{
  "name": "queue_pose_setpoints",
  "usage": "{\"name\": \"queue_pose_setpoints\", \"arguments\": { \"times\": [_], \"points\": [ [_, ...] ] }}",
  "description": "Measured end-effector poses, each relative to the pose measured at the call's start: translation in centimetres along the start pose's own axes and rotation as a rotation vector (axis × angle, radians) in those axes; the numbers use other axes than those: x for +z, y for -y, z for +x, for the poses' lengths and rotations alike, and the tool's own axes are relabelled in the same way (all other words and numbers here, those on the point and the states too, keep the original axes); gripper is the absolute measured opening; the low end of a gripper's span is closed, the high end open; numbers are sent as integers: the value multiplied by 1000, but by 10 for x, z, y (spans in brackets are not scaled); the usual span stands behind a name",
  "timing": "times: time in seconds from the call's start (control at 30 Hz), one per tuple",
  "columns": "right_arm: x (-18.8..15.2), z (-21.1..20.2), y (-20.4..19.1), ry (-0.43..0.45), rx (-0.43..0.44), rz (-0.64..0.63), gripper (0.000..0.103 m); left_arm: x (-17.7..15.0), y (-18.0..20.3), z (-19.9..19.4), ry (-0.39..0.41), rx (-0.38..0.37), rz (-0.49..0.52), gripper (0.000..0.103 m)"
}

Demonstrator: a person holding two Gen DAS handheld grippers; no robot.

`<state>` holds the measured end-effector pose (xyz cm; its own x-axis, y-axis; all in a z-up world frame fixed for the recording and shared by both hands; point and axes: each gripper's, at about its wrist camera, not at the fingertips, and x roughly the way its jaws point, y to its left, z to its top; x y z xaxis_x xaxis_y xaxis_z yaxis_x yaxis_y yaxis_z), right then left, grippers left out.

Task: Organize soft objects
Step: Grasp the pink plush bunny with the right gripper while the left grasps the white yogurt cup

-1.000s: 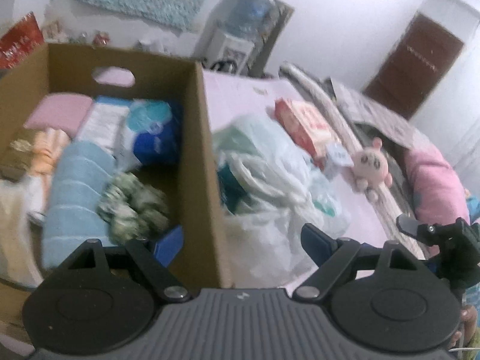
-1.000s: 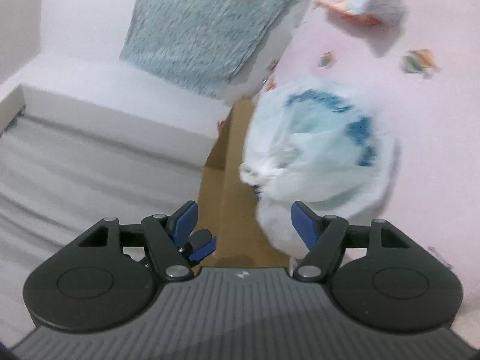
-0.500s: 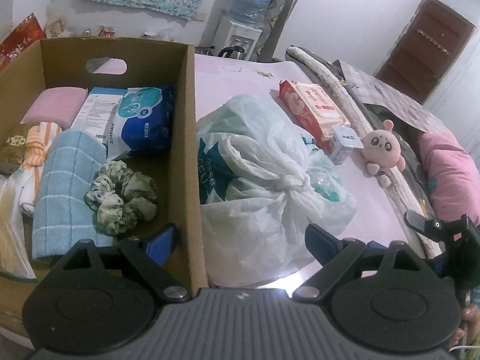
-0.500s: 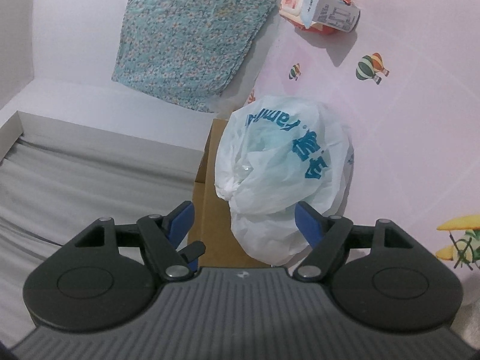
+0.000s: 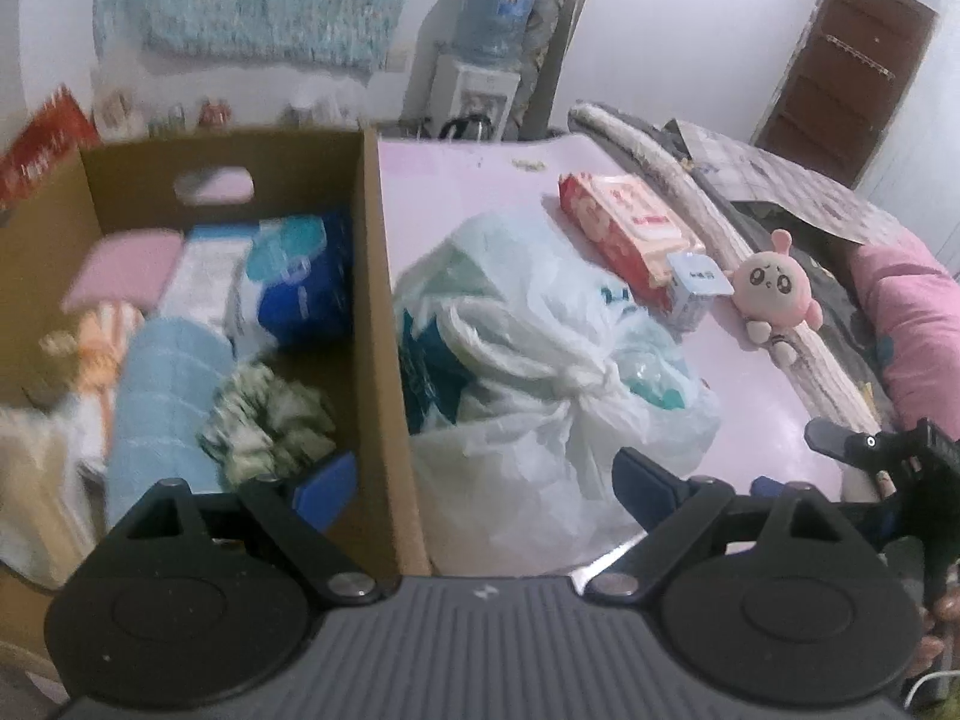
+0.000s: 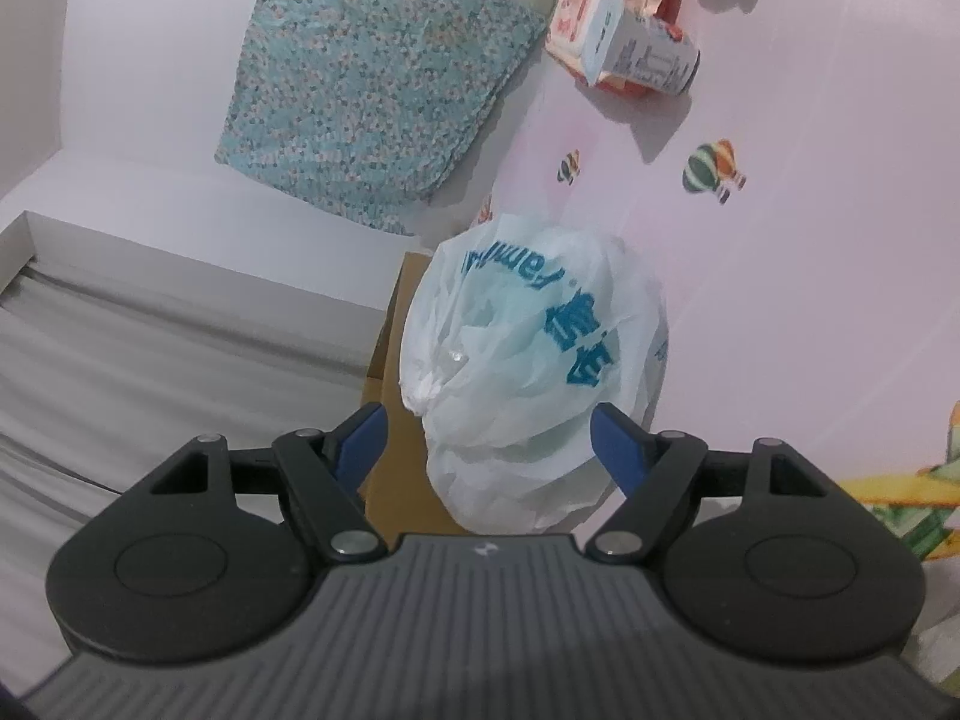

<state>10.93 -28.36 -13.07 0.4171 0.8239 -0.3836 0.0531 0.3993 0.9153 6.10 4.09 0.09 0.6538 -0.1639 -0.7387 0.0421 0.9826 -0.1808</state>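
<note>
in the left wrist view, the left gripper (image 5: 483, 480) is seen with its jaws spread wide and opening further; nothing is clamped, and its blue fingers straddle the near end of the box's right wall, one finger inside the cardboard box (image 5: 375, 312) and the other outside against the foot of the knotted white plastic bag (image 5: 540, 396). the bag is set on the pink sheet (image 5: 468, 198) right beside the box's outer wall. inside the box a rolled blue towel (image 5: 165, 396), a green patterned scrunchie (image 5: 267, 426), a blue-and-white soft pack (image 5: 294, 282) and a pink folded cloth (image 5: 129, 267) are laid; this part of the picture is blurred. further back on the sheet a red wipes pack (image 5: 624, 222) and a small carton (image 5: 693, 288) are found, with a pink plush toy (image 5: 774, 294) just beside them. the right gripper (image 5: 876, 450) is partly seen at the right edge. in the right wrist view, the right gripper (image 6: 489, 444) is held fairly wide, with the lower part of the plastic bag (image 6: 534, 360) between its blue fingers; whether the pads are pressed on the bag cannot be told. the box (image 6: 402, 396) is seen behind the bag, and the wipes pack (image 6: 618, 18) lies well beyond it.
</note>
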Motion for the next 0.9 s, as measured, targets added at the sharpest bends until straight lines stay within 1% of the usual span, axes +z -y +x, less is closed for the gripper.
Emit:
{"name": "queue_pose_setpoints", "arguments": {
  "times": [0.1,0.23,0.33,0.4,0.47,0.5,0.6,0.77,0.87,0.9],
  "points": [
    [2,-3,3,15,0,-7,76,5,7,-14,47,1,27,95],
    [8,-10,3,47,-5,-35,76,21,23,-24,93,-37,71,97],
    [17,-19,-9,91,-40,-120,76,37,43,-24,104,-63,114,97],
    [26,-28,-19,132,-70,-186,79,49,58,-21,109,-92,151,97],
    [36,-37,-26,174,-92,-233,84,59,73,-16,103,-127,186,98],
    [44,-42,-28,199,-105,-252,84,64,80,-11,96,-143,201,99],
    [64,-52,-32,264,-147,-283,85,86,102,13,37,-184,216,99],
    [95,-58,-35,363,-271,-366,85,125,124,74,-123,-229,88,99],
    [110,-56,-34,397,-334,-410,86,144,143,111,-180,-223,58,99],
    [115,-54,-34,409,-362,-433,87,151,151,125,-210,-226,47,99]
  ]
}}
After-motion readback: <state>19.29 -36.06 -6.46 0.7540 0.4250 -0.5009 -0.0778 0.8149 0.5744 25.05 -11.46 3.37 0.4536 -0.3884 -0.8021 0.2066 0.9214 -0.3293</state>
